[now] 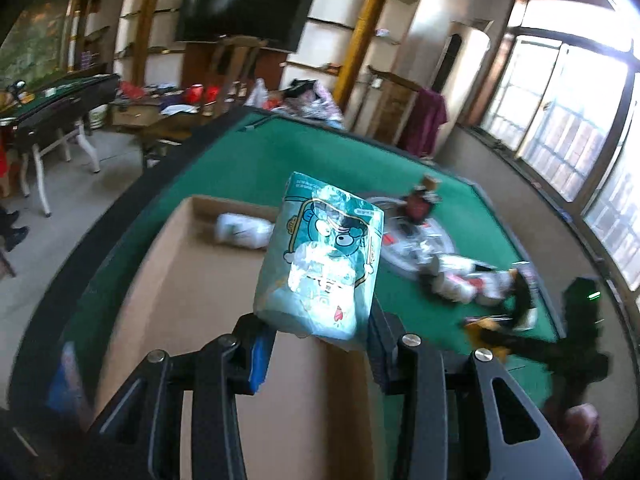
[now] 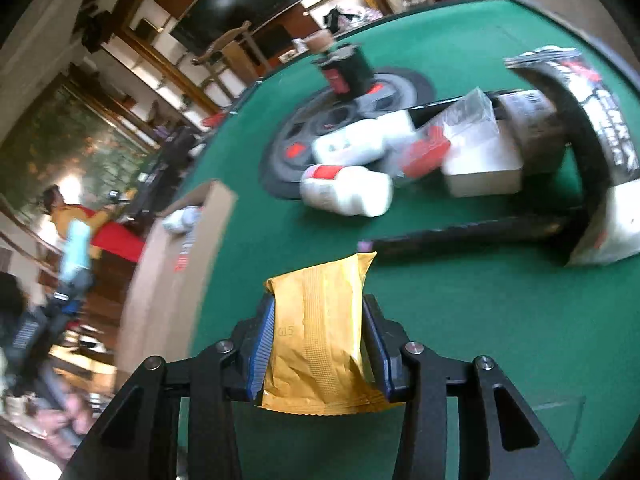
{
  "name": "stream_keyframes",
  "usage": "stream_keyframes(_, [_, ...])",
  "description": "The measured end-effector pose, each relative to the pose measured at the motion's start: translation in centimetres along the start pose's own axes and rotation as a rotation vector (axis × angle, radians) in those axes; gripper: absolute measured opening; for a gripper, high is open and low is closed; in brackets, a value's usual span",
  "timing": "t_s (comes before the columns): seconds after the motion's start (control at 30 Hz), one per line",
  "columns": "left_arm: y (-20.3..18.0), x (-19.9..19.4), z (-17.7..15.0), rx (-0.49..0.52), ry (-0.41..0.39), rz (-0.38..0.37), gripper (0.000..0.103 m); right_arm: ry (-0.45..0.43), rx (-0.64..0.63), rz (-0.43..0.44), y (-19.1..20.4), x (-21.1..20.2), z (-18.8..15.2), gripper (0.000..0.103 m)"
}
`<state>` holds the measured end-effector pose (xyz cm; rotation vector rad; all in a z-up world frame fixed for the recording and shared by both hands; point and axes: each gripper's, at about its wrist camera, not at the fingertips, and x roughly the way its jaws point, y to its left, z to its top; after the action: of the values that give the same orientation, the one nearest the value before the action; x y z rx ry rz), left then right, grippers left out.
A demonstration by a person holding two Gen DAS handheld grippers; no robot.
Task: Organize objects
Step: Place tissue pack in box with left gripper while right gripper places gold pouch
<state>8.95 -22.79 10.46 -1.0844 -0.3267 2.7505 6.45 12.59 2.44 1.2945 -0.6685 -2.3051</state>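
Observation:
My left gripper (image 1: 316, 332) is shut on a teal tissue pack with a cartoon face (image 1: 320, 260) and holds it in the air over an open cardboard box (image 1: 168, 280) on the green table. A white packet (image 1: 244, 230) lies at the box's far end. My right gripper (image 2: 320, 320) is shut on a yellow snack packet (image 2: 320, 328) above the green felt. The box also shows in the right wrist view (image 2: 172, 280) to the left. The right gripper shows in the left wrist view (image 1: 500, 332), low at the right.
A pile of white, red and black packets (image 2: 400, 160) lies on a dark round disc (image 2: 288, 148) with a dark jar (image 2: 348, 68) on it. A long black bar (image 2: 460, 236) and a black-and-white bag (image 2: 592, 120) lie to the right. The room behind is cluttered.

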Motion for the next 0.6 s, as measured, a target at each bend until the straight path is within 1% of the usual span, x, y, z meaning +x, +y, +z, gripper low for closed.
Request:
stream_keyframes(0.07, [1.9,0.5,0.3,-0.017,0.022,0.031,0.039,0.009,0.008,0.040,1.2,0.3,0.4,0.046])
stream_keyframes(0.1, [2.6,0.8,0.4,-0.023,0.032,0.039,0.039,0.022,0.007,0.075,2.4,0.8,0.9,0.046])
stream_keyframes(0.13, [3.4,1.2,0.5,-0.031,0.042,0.053,0.039,0.027,0.004,0.087,3.2,1.1,1.2,0.047])
stream_keyframes(0.2, [4.9,2.4,0.8,-0.045,0.074,0.070,0.039,0.052,-0.015,0.114,5.9,2.5,1.9,0.047])
stream_keyframes(0.23, [5.4,2.9,0.9,-0.048,0.088,0.072,0.039,0.064,-0.018,0.123,6.7,3.1,2.1,0.047])
stream_keyframes(0.3, [6.5,4.6,1.0,-0.063,0.130,0.075,0.039,0.108,-0.031,0.139,9.4,5.5,2.9,0.047])
stream_keyframes(0.37, [7.5,6.8,1.1,-0.087,0.184,0.069,0.039,0.140,-0.039,0.135,11.2,7.7,3.5,0.047])
stream_keyframes(0.4, [7.8,7.6,1.1,-0.096,0.200,0.067,0.039,0.164,-0.041,0.127,12.5,9.4,3.9,0.047])
stream_keyframes(0.47, [8.2,9.0,1.2,-0.101,0.224,0.064,0.039,0.191,-0.045,0.114,13.9,11.6,4.3,0.047])
stream_keyframes(0.5, [8.3,9.5,1.2,-0.101,0.232,0.067,0.039,0.207,-0.057,0.093,15.0,13.2,4.6,0.047])
stream_keyframes(0.53, [8.4,9.9,1.2,-0.106,0.239,0.067,0.039,0.211,-0.068,0.076,15.5,13.9,4.8,0.047])
stream_keyframes(0.6, [8.8,10.5,1.1,-0.131,0.255,0.054,0.040,0.213,-0.112,0.009,17.2,16.2,5.3,0.047])
